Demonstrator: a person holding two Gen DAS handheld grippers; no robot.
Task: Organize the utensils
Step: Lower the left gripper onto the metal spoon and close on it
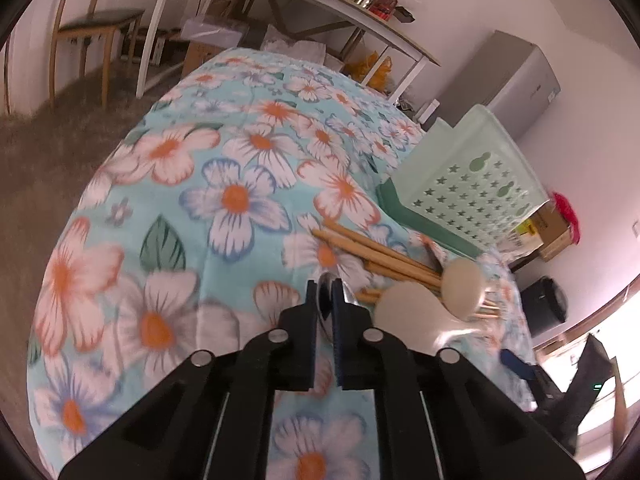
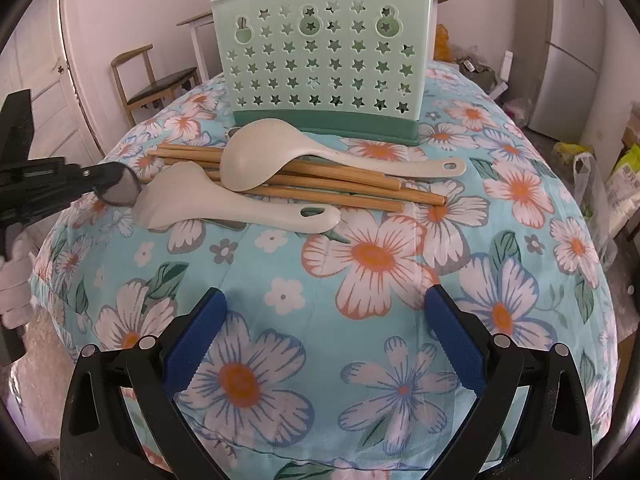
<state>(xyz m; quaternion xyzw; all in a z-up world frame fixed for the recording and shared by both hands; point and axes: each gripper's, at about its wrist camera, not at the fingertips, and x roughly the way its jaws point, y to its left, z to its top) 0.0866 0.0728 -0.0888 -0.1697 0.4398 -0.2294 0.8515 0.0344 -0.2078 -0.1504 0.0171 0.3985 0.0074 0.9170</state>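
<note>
On the flowered tablecloth point(image 2: 360, 264), far side, a mint utensil holder point(image 2: 324, 60) with star cutouts stands upright; just before it lie two cream spoons point(image 2: 256, 160) over wooden chopsticks point(image 2: 340, 188). At the pile's left end the left gripper point(image 1: 325, 300) is clamped on a metal spoon point(image 2: 118, 188). The right gripper point(image 2: 326, 328) gapes wide over bare cloth, holding nothing. No writing is legible.

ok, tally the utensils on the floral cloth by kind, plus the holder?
Cream plastic ladle: 1
Cream plastic rice paddle: 1
Metal spoon, clamped in the left gripper: 1
Wooden chopsticks: at least 4, overlapping
Green holder: 1
Total: at least 8
</note>
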